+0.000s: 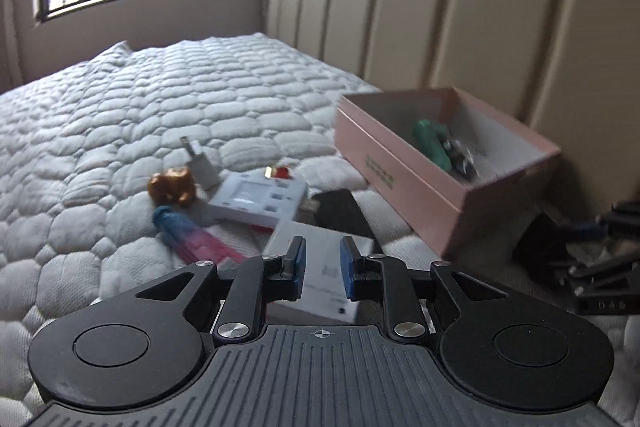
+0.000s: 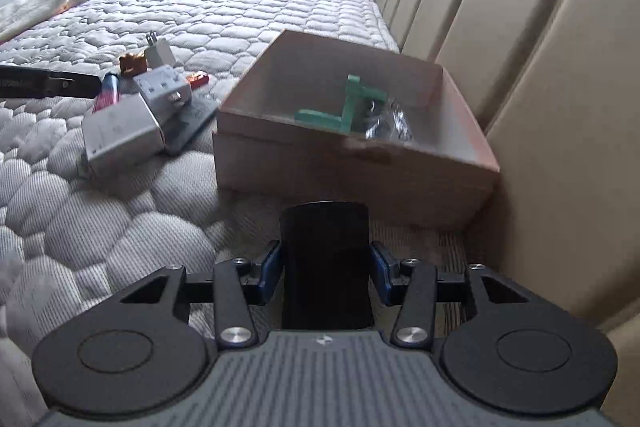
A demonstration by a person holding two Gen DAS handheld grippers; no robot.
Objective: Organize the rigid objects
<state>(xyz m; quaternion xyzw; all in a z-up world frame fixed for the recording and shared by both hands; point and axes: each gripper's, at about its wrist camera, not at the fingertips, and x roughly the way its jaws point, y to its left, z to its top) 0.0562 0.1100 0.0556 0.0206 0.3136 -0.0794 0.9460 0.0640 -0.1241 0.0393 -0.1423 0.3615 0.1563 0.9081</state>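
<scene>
Two grippers are yours here: your right gripper (image 2: 326, 275), low in the centre of its view, is clenched on a black flat rectangular object (image 2: 325, 259) whose lower end is hidden behind the gripper body, so you cannot make out what it is. Just above it stands the open pink cardboard box (image 2: 352, 167), pushed against the beige padded headboard (image 2: 520, 27) at the right; inside lie a green plastic piece (image 2: 348, 107) and a dark shiny item too blurred to identify. Your left gripper (image 1: 322, 267), at the bottom centre of its view, has its jaws parted with nothing between them, hovering over a white rectangular carton (image 1: 320, 267) partly hidden by the fingers. Beyond it on the white quilted mattress (image 1: 120, 107), mid-frame, sit a white switch plate (image 1: 260, 201), a white plug adapter (image 1: 200, 163), a small brown figurine (image 1: 172, 185), a blue-and-pink tube (image 1: 192, 235) cut off by the gripper, and a small red piece (image 1: 282, 171) half hidden behind the plate.
</scene>
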